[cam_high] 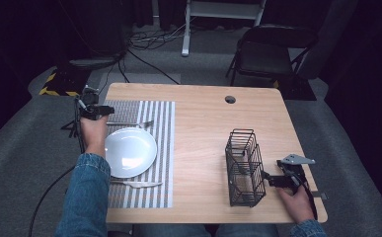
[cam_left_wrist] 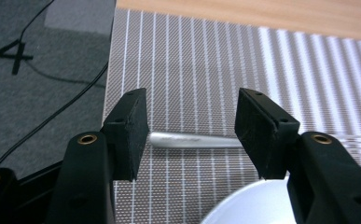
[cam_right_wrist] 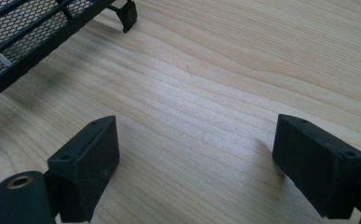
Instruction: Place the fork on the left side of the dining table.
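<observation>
A silver fork (cam_high: 130,123) lies on the striped placemat (cam_high: 161,116), just beyond a white plate (cam_high: 130,152). My left gripper (cam_high: 101,112) is at the fork's handle end. In the left gripper view it (cam_left_wrist: 192,114) is open, with the fork handle (cam_left_wrist: 192,140) lying on the mat between the two pads, untouched. A knife (cam_high: 138,184) rests on the mat on the near side of the plate. My right gripper (cam_high: 270,179) sits low beside a black wire basket (cam_high: 245,168). It (cam_right_wrist: 201,149) is open over bare wood with nothing between its jaws.
The wooden table (cam_high: 203,123) has a round cable hole (cam_high: 230,99) near its far edge. A basket foot (cam_right_wrist: 128,14) shows at the upper left of the right gripper view. A black folding chair (cam_high: 270,52) stands on the floor beyond the table.
</observation>
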The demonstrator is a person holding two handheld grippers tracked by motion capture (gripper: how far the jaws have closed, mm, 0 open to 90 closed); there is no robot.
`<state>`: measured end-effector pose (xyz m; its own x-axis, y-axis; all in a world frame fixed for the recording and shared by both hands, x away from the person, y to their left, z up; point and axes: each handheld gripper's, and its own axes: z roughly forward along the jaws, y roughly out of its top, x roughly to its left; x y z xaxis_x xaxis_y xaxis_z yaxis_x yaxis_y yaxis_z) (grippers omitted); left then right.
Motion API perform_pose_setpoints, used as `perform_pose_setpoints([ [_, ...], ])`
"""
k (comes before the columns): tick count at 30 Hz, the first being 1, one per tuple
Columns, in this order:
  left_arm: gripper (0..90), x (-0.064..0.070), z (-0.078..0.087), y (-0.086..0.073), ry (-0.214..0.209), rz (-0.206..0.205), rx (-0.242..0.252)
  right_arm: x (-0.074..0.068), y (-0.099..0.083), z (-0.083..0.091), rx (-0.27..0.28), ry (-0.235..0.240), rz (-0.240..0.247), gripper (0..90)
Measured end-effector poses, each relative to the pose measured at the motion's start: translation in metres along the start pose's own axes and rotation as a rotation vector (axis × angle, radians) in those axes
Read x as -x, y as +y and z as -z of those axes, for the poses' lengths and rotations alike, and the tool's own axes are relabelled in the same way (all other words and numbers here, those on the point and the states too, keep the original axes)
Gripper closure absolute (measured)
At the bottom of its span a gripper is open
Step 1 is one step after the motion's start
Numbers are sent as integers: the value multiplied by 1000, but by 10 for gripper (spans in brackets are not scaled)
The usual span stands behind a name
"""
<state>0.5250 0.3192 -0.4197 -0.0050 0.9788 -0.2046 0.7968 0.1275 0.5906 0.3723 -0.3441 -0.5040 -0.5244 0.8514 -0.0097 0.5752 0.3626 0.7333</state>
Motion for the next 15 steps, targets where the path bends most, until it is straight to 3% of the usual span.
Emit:
perform_pose_setpoints([
  [11, 447, 34, 48, -3, -50, -116, 109, 0, 0, 0, 0, 0, 0, 147],
  [15, 447, 45, 68, -6, -105, -137, 142, 0, 0, 0, 0, 0, 0, 147],
])
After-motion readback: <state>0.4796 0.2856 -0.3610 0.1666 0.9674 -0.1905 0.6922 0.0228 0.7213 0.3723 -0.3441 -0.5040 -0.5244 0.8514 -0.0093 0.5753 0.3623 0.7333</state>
